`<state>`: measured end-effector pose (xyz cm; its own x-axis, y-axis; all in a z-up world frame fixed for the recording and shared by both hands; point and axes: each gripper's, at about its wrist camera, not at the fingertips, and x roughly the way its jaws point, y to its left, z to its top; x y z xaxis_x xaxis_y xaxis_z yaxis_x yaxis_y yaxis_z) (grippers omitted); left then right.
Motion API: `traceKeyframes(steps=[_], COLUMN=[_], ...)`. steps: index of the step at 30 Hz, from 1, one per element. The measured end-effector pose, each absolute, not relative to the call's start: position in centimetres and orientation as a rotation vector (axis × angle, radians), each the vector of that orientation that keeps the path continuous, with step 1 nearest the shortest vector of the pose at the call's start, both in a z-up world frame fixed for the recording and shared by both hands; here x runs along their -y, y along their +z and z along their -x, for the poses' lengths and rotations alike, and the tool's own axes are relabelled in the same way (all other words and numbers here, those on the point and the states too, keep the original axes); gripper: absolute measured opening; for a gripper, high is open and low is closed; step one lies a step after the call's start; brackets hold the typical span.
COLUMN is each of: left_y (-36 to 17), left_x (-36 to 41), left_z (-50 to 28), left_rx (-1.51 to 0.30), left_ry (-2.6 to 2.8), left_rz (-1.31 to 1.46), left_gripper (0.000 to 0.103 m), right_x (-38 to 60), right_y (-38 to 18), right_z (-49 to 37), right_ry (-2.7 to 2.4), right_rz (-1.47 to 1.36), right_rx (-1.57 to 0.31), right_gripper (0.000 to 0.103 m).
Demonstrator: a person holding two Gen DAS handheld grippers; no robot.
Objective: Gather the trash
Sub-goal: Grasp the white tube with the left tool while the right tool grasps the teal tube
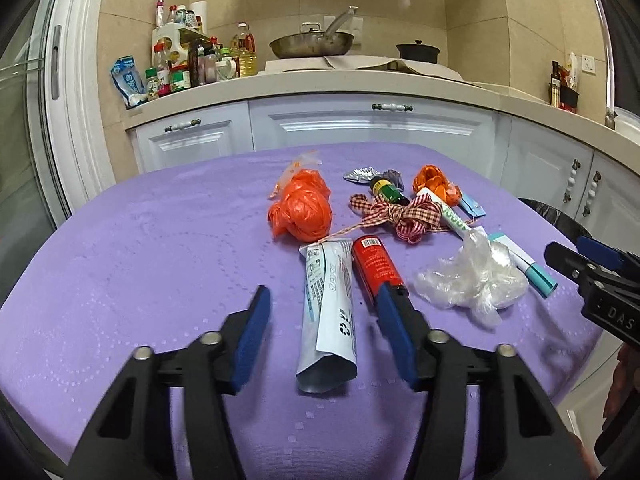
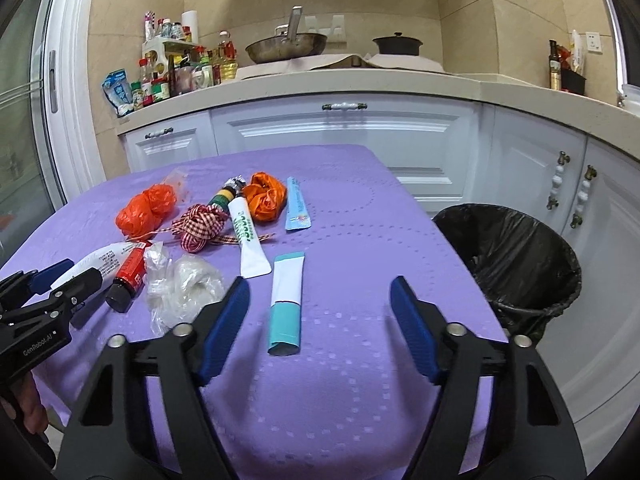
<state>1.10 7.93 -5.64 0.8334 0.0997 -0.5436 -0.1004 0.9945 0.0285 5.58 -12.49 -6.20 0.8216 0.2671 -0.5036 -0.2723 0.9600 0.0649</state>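
Black left gripper [image 1: 322, 300] and right gripper [image 2: 320, 292], blue-padded jaws, silver screws.

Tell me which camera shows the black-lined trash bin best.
The right wrist view. There the trash bin stands beside the purple table on its right, with its open mouth and black liner in full sight. The left wrist view catches only a dark sliver of its rim at the right edge, behind the right gripper.

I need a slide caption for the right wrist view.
Open right tongs above teal-capped tube on purple table, bin beside.
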Motion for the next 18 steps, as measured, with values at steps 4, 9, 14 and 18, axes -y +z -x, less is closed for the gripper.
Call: traceKeyframes(steps=[4,9,14,18], left_y=[-5.9,-6.2,-6.0,-5.9], left_x=[-8.0,-8.1,-8.3,-8.4], left_z=[-1.1,-1.0,-0.8,-0.3], left_rx=[-0.585,-0.595,-0.590,-0.588], left_ry=[0.092,0.087,0.087,0.089], left_rz=[0.000,0.003,0.006,0.010], left_gripper=[0.023,0.017,0.013,0.011], right_x=[12.0,11.4,10.7,10.6], right_y=[-6.5,-7.0,-7.6,-8.1], right_z=[-6.0,-6.4,-6.5,-6.4], right_ry=[0.302,0.327,0.348,0.355], right_rz=[0.008,0.020,0.048,0.057], right_rx=[-0.545,-0.567,-0.592,-0.603], right_gripper=[0.063,0.052,0.034,0.017])
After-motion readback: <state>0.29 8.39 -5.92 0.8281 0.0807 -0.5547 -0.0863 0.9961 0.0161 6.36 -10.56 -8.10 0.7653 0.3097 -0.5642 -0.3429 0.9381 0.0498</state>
